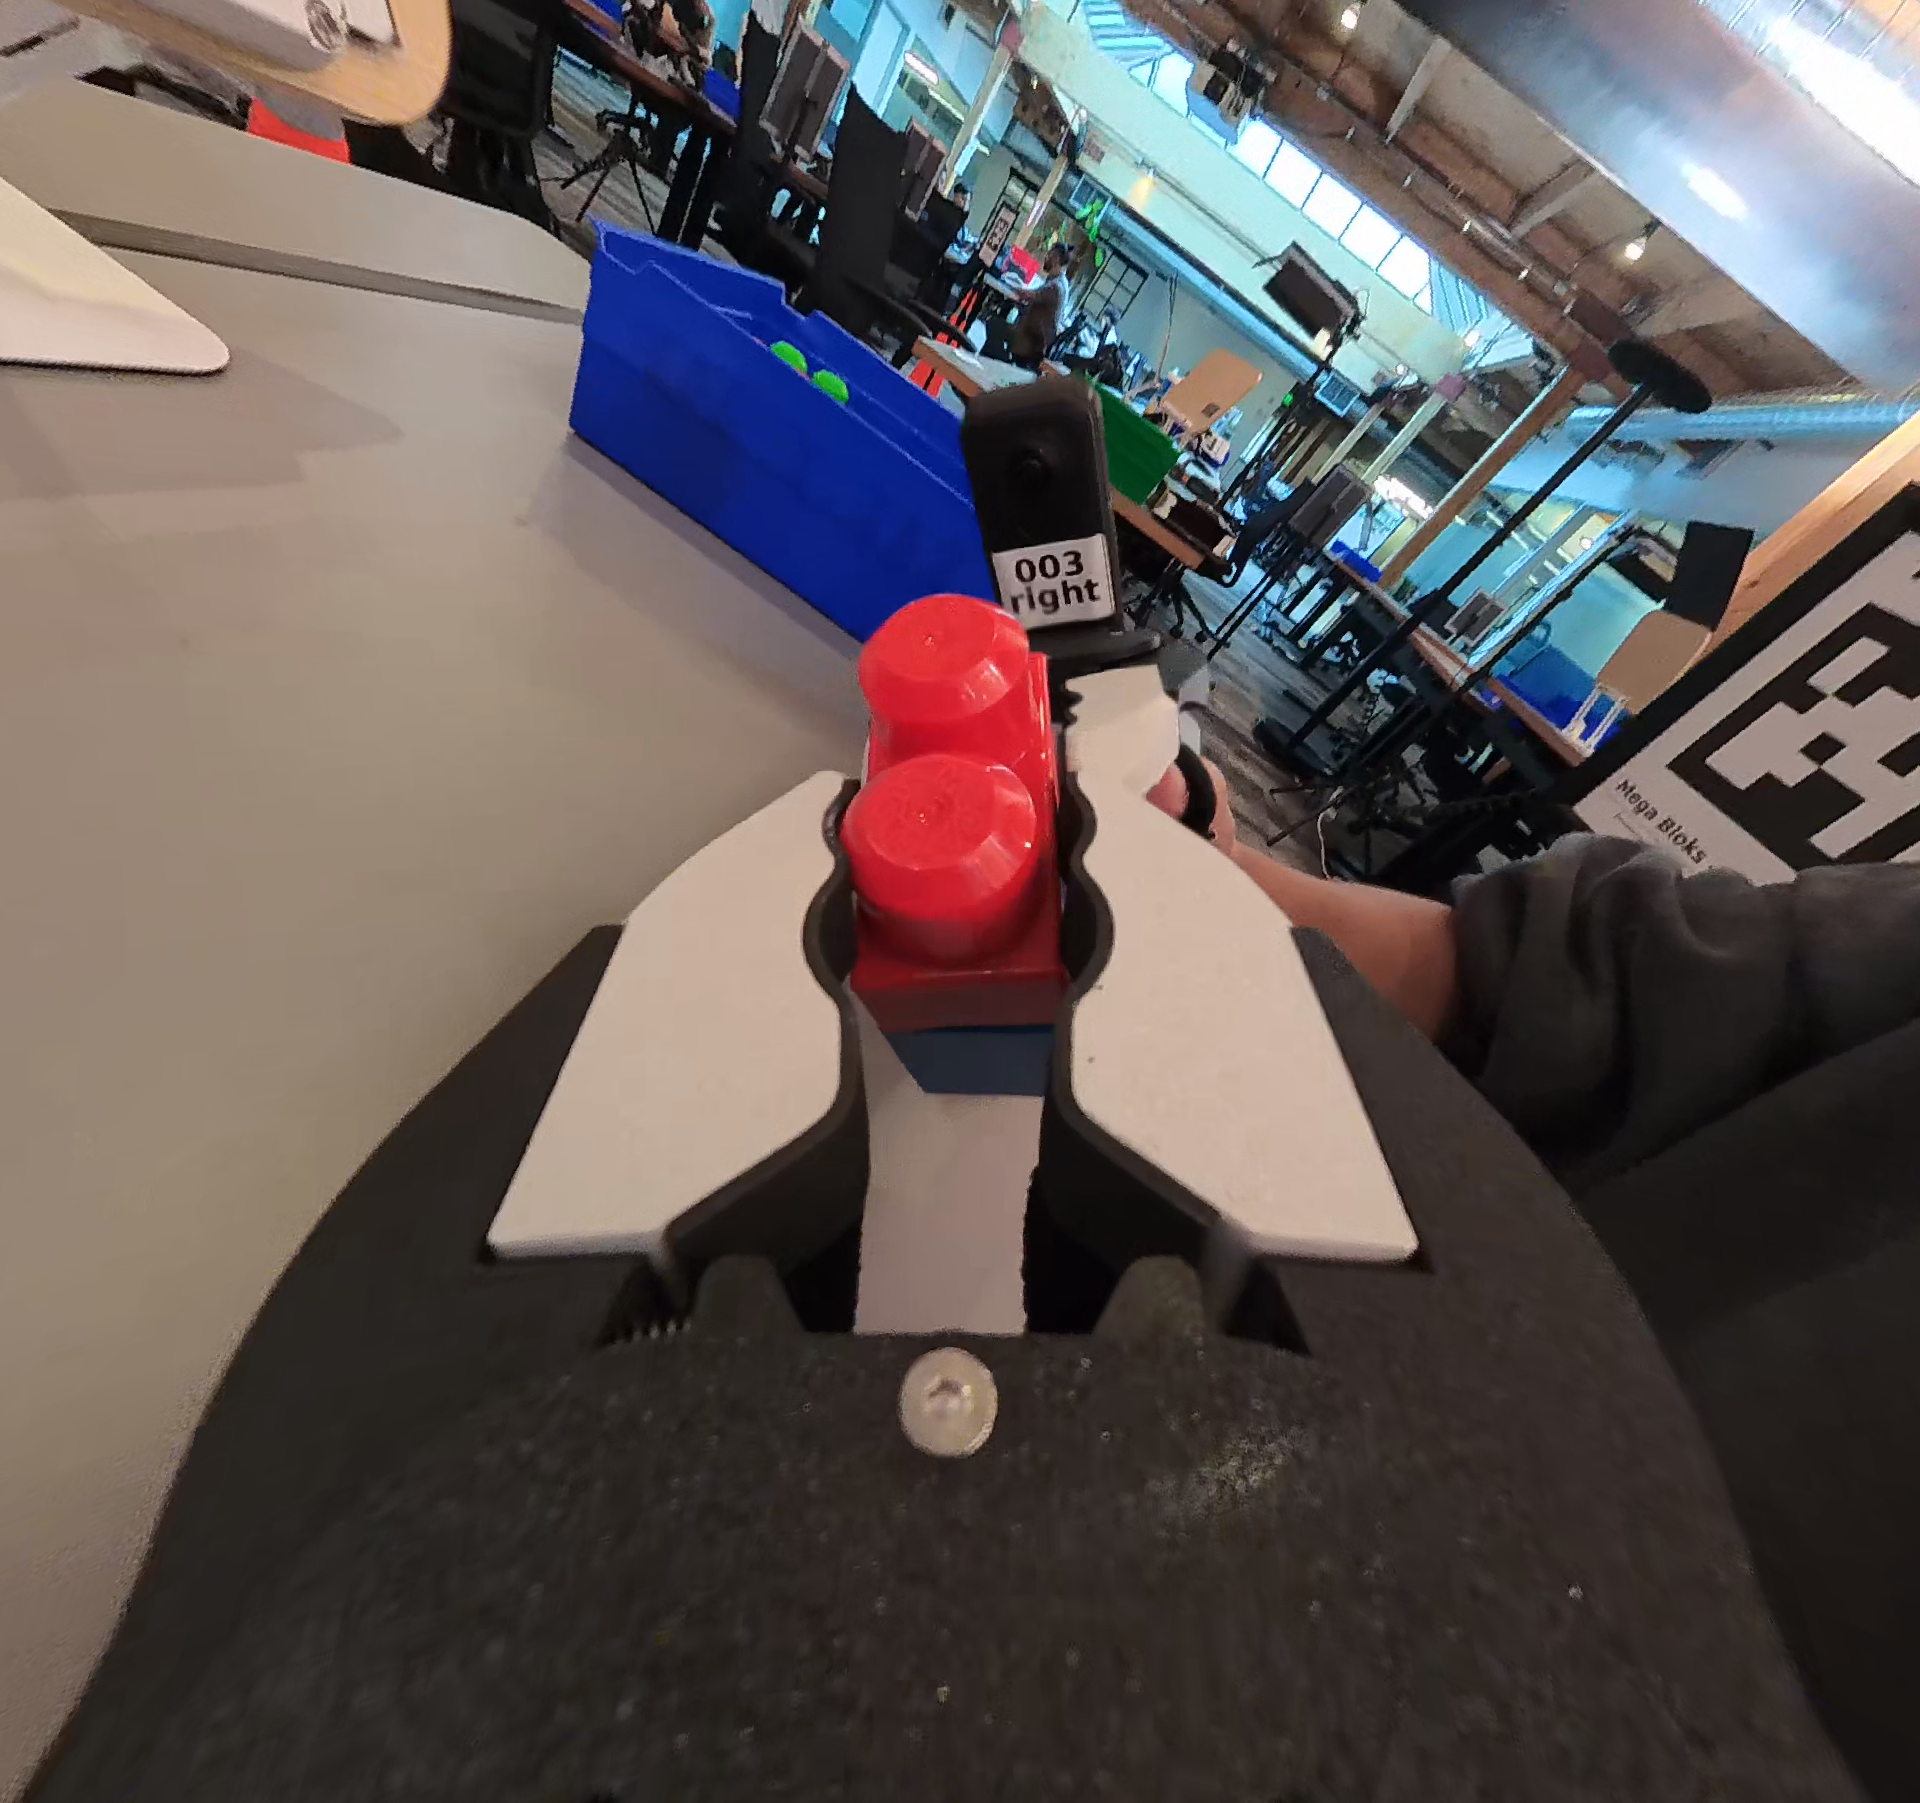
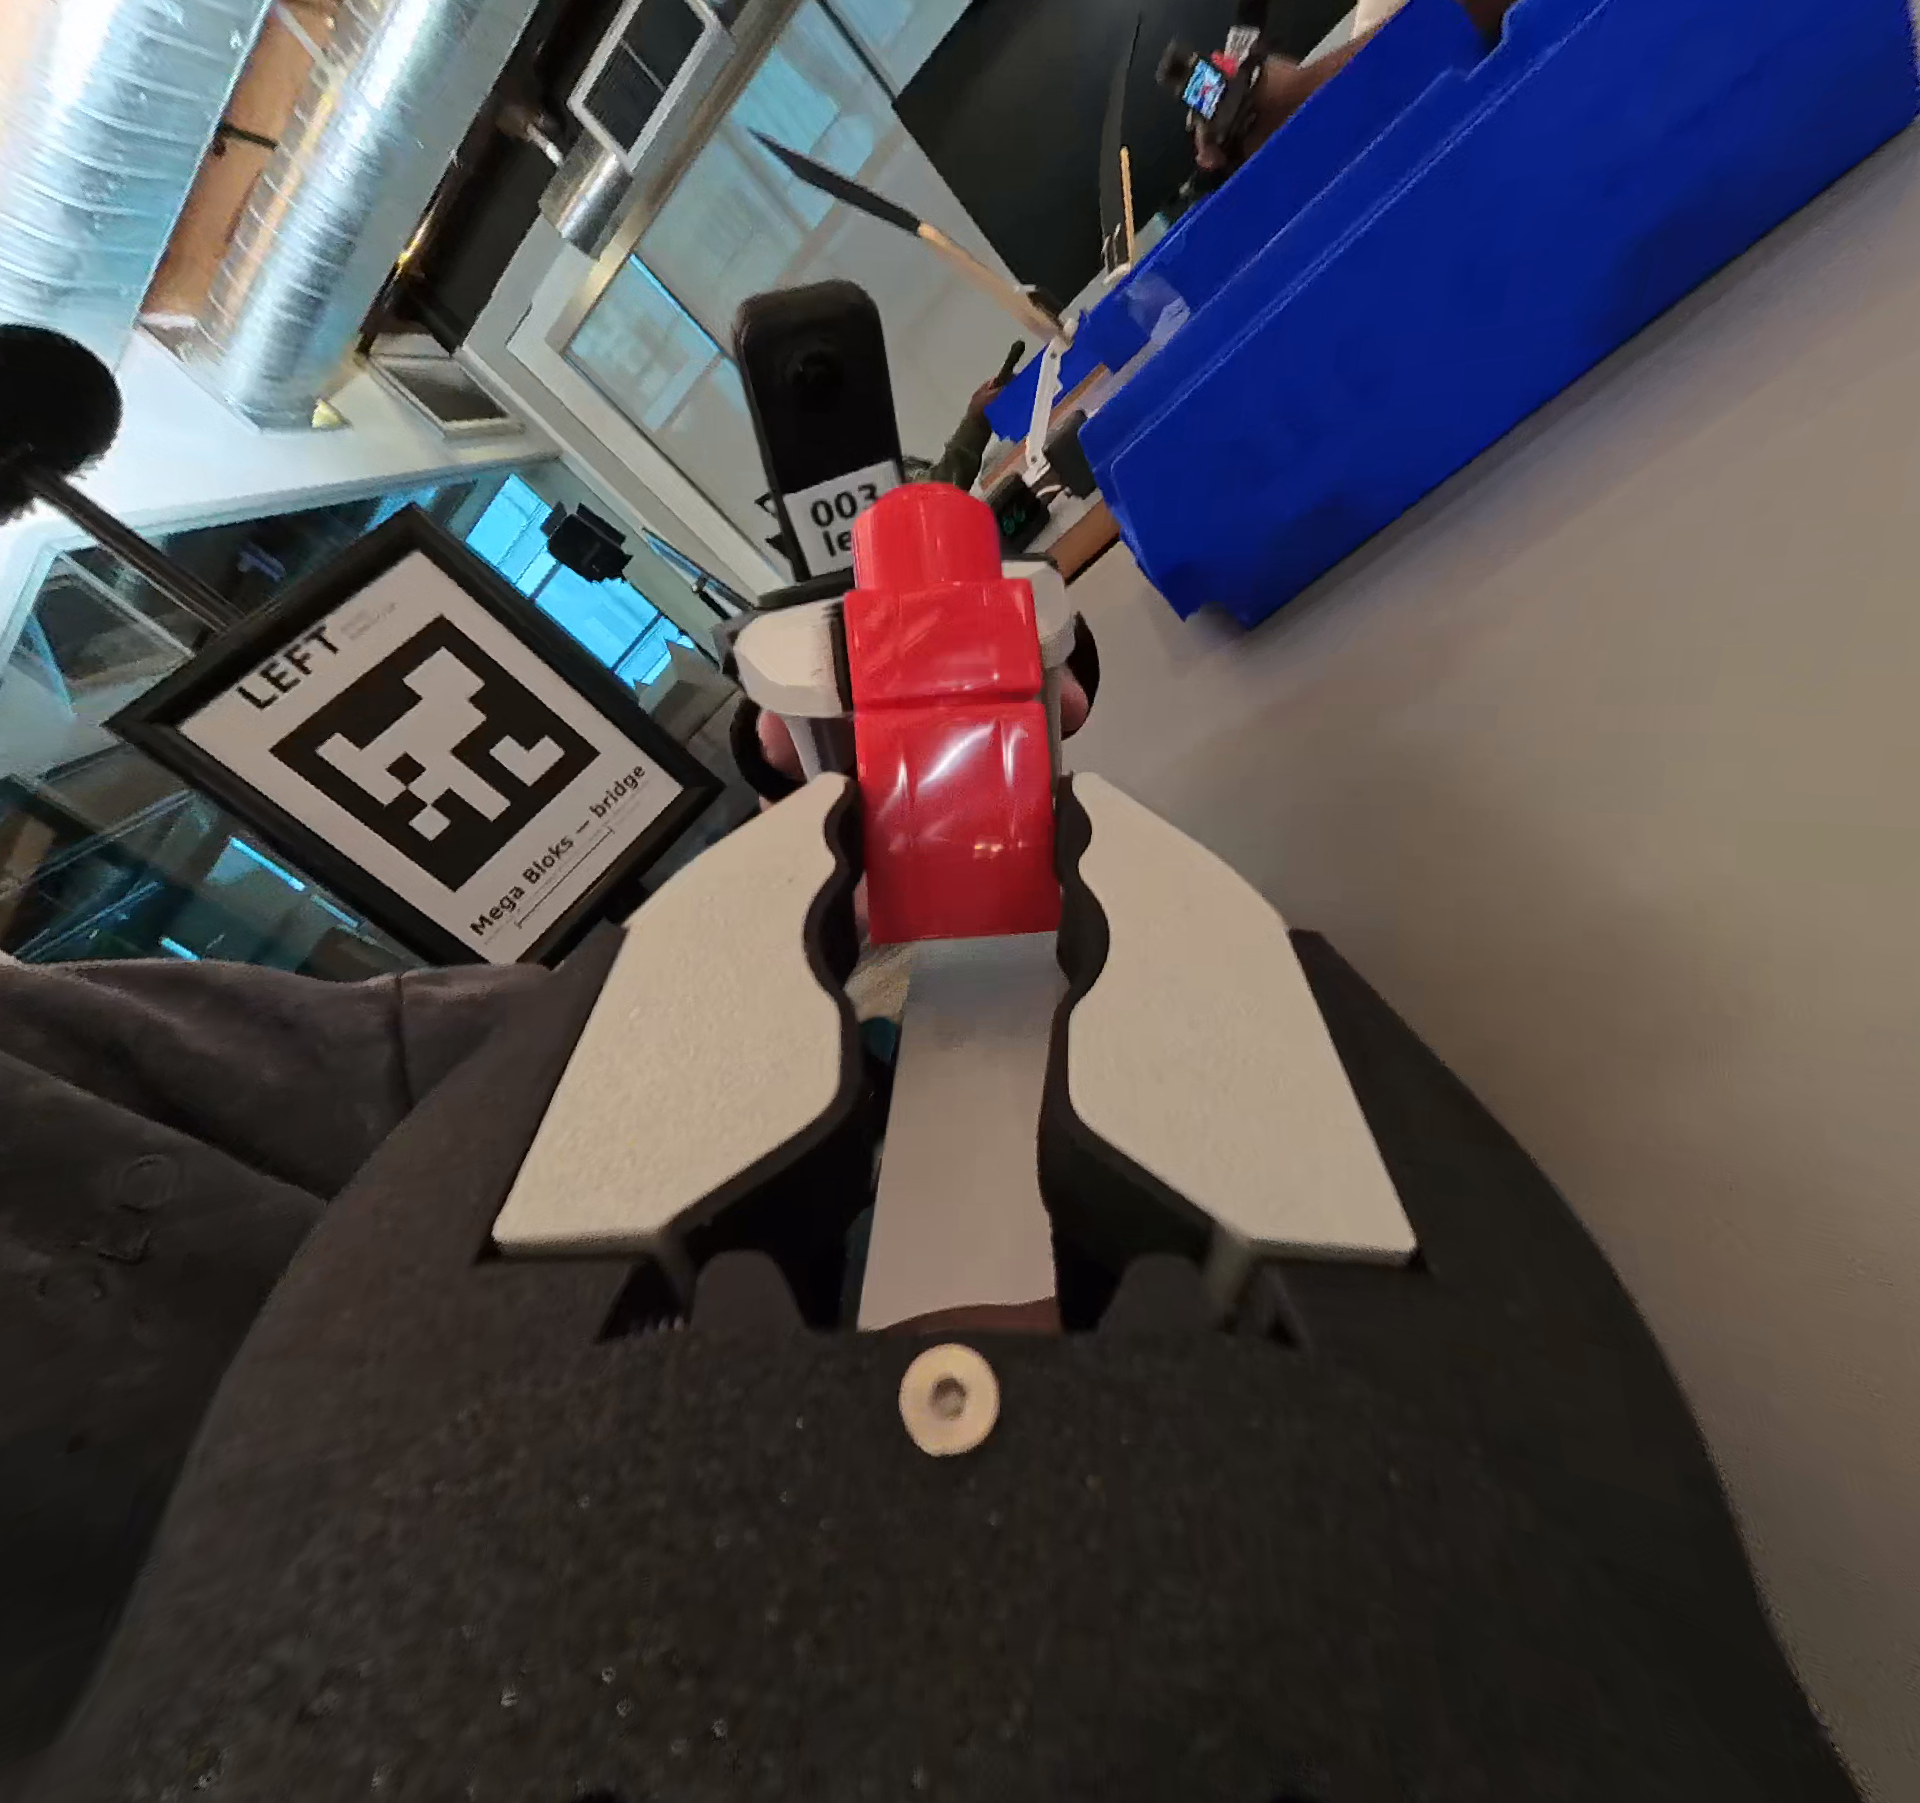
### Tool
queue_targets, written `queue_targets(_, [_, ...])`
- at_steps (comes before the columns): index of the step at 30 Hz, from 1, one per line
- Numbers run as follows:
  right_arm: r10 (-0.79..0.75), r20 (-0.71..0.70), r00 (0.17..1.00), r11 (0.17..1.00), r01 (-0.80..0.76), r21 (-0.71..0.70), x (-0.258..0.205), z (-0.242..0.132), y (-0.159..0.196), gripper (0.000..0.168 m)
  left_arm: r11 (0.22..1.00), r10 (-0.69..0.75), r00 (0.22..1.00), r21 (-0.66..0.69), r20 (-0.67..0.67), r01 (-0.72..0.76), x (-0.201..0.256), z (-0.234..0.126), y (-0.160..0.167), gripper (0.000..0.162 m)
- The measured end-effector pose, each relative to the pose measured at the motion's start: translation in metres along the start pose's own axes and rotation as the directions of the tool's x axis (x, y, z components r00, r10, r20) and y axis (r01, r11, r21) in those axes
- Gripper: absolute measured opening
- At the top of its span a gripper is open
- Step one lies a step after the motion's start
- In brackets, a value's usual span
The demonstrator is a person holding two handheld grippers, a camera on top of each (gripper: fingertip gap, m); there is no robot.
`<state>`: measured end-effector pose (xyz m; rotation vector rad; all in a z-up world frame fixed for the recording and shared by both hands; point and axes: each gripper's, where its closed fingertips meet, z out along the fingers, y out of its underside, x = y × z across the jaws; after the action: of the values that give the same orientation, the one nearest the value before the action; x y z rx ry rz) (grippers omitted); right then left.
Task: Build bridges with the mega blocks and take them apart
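Tongs, left (image 1: 951,880) and right (image 2: 951,849), both clamp one red block (image 1: 951,818) stack over the desk (image 1: 312,714). Separation looks under way; no bridge shows.

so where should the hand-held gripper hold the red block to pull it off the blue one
Grip the red block on its flat side walls, below the two round studs, coming along its length as the left hand-held gripper does. The walls are flat and parallel; the studs are round. Stay above the seam with the blue block.
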<state>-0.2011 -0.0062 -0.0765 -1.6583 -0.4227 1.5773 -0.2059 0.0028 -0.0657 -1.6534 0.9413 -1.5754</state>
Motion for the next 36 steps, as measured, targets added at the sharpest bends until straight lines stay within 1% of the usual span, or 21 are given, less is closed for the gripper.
queue_targets(2, [-0.024,-0.022,0.999,0.998,0.025,0.055,-0.003,0.002,-0.010,0.035,0.999,-0.012,1.000,0.051,-0.002,0.012,0.001,-0.001,-0.010,0.036])
queue_targets(4, [-0.066,-0.029,0.997,0.990,0.069,0.126,-0.008,0.000,-0.020,0.038,0.985,-0.058,0.998,0.159,-0.020,0.061,0.002,-0.002,-0.023,0.036])
queue_targets(5, [-0.059,-0.039,0.997,0.988,0.064,0.137,-0.008,-0.001,-0.020,0.048,0.970,-0.085,0.996,0.225,-0.027,0.089,0.002,-0.004,-0.032,0.036])
queue_targets(7, [-0.010,-0.014,1.000,0.985,0.012,0.174,-0.009,0.002,-0.013,0.059,0.924,-0.117,0.992,0.363,-0.039,0.123,0.001,-0.015,-0.049,0.036])
queue_targets(9, [0.027,0.024,0.999,0.975,-0.031,0.219,-0.011,0.005,-0.008,0.062,0.875,-0.128,0.990,0.463,-0.055,0.139,0.001,-0.023,-0.061,0.036])
queue_targets(11, [0.005,0.042,0.999,0.958,-0.017,0.288,-0.018,0.005,-0.014,0.055,0.868,-0.128,0.990,0.476,-0.065,0.143,0.004,-0.018,-0.059,0.036])
queue_targets(12, [-0.006,0.037,0.999,0.955,-0.005,0.296,-0.019,0.005,-0.015,0.055,0.863,-0.128,0.990,0.485,-0.061,0.142,0.005,-0.016,-0.057,0.035])
queue_targets(15, [-0.037,0.004,0.999,0.966,0.034,0.258,-0.020,0.009,-0.014,0.047,0.824,-0.172,0.978,0.527,-0.115,0.207,0.010,-0.009,-0.051,0.036])
queue_targets(16, [-0.060,0.026,0.998,0.959,0.050,0.280,-0.026,0.006,-0.016,0.034,0.812,-0.182,0.975,0.540,-0.126,0.221,0.010,-0.006,-0.050,0.036])
queue_targets(18, [-0.069,0.005,0.998,0.958,0.065,0.280,-0.028,0.003,-0.017,0.033,0.803,-0.178,0.975,0.553,-0.136,0.224,0.012,-0.003,-0.049,0.036])
queue_targets(23, [-0.089,0.030,0.996,0.970,0.080,0.228,-0.036,0.000,-0.015,0.032,0.835,-0.114,0.987,0.527,-0.116,0.158,0.022,0.000,-0.049,0.036])
queue_targets(27, [-0.083,0.035,0.996,0.975,0.074,0.210,-0.036,0.001,-0.015,0.032,0.827,-0.105,0.989,0.543,-0.107,0.146,0.023,-0.001,-0.049,0.037])
queue_targets(33, [-0.062,0.045,0.997,0.972,0.051,0.228,-0.036,0.002,-0.018,0.033,0.821,-0.106,0.990,0.552,-0.098,0.142,0.020,-0.003,-0.051,0.036])
queue_targets(34, [-0.086,0.044,0.995,0.964,0.072,0.256,-0.039,0.001,-0.021,0.034,0.813,-0.103,0.989,0.564,-0.108,0.146,0.022,-0.005,-0.053,0.036])
queue_targets(36, [-0.105,0.037,0.994,0.936,0.087,0.342,-0.043,-0.008,-0.033,0.053,0.799,-0.098,0.991,0.587,-0.086,0.130,0.023,-0.010,-0.056,0.036])
